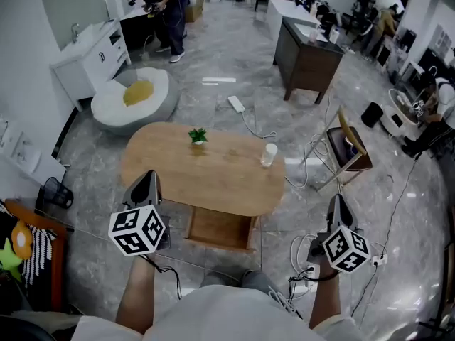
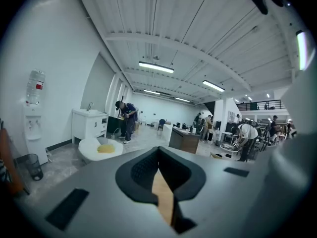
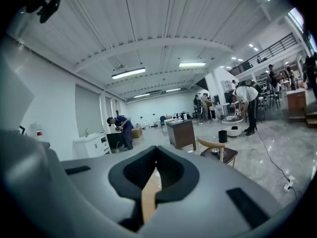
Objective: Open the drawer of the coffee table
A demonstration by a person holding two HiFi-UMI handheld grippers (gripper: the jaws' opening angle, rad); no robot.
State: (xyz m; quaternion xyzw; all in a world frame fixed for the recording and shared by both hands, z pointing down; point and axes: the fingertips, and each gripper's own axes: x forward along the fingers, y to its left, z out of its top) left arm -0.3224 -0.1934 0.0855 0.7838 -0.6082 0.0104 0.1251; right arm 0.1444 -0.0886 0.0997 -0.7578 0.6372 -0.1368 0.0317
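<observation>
The oval wooden coffee table [image 1: 213,183] stands in the middle of the head view. A wooden drawer [image 1: 220,229] juts out from under its near edge, towards me. My left gripper [image 1: 146,180] hangs in the air above the table's near left edge, clear of the drawer. My right gripper [image 1: 339,204] is raised off the table's near right end, over the floor. Both point roughly level across the room. In the left gripper view the left gripper [image 2: 159,168] has its jaws together with nothing between them. The right gripper [image 3: 154,170] shows the same in its own view.
A small green plant [image 1: 197,136] and a white cup [image 1: 269,154] stand on the tabletop. A white round seat [image 1: 135,94] lies behind the table, a wooden chair [image 1: 346,151] to its right. Cables and a power strip [image 1: 236,104] lie on the floor. A black bin [image 1: 57,192] stands left.
</observation>
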